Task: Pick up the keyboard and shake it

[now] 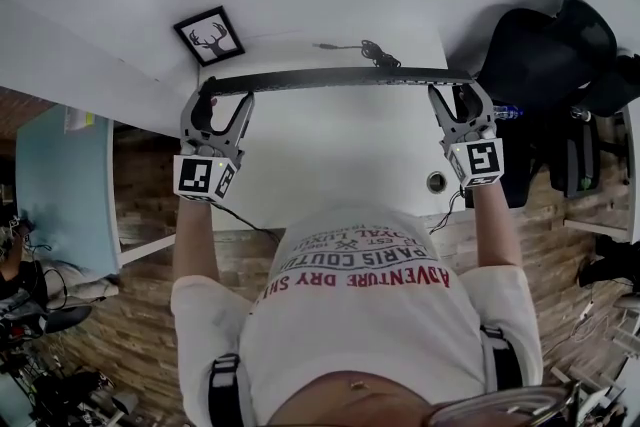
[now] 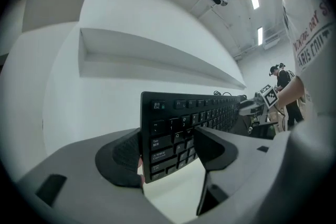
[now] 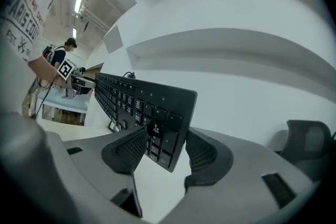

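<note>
The left claw (image 1: 220, 103) and right claw (image 1: 460, 97) each clench one end of the long black plastic keyboard (image 1: 330, 78). Shake it hard and it could slip out, I'd say (they only have the narrow ends).

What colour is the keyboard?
The keyboard is black with white key lettering, best in the left gripper view.

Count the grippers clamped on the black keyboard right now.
2. The grey left gripper clamps the flat black plastic keyboard at its Esc end. The grey right gripper clamps its number-pad end. No others in view.
</note>
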